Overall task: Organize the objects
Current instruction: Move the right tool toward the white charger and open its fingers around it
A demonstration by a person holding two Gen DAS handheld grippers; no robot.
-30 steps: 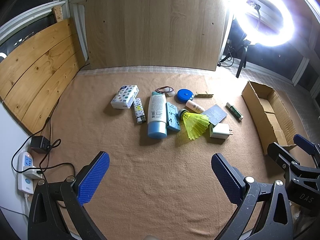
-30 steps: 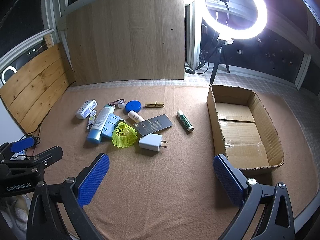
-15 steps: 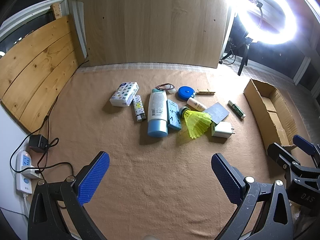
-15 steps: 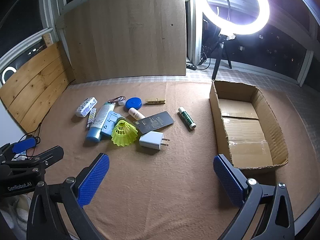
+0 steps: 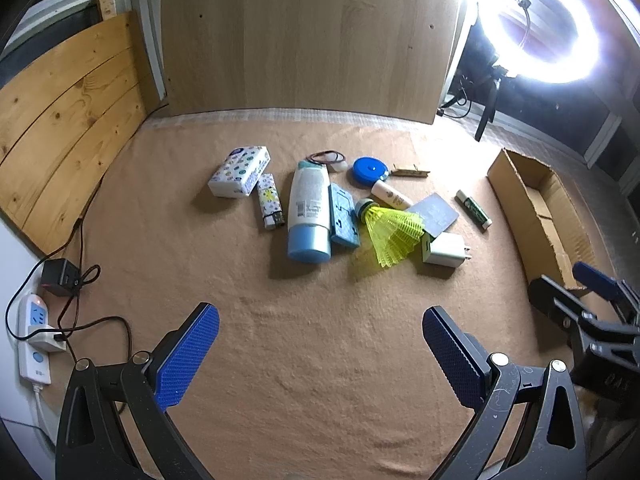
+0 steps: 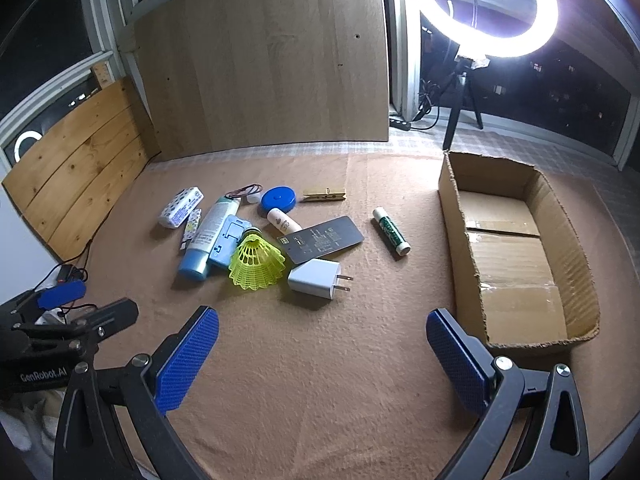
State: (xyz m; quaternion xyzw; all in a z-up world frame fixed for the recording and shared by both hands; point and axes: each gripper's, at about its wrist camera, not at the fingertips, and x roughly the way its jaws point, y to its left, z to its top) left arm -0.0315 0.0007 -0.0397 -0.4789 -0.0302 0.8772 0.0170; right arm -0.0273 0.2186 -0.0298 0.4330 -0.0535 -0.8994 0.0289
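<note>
Objects lie in a loose pile ahead of both grippers, nothing in the cardboard box yet. Right gripper, jaws wide and empty, is nearer the charger; left gripper, also wide, faces the bottle, whose long axis points toward it.

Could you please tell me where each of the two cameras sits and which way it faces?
Left wrist: on the left gripper, above the brown cloth, facing the clutter; own open jaws show, right gripper at right.
Right wrist: on the right gripper, facing the clutter and cardboard box; open jaws show, left gripper at left.
Shared: yellow shuttlecock, white charger, box.
</note>
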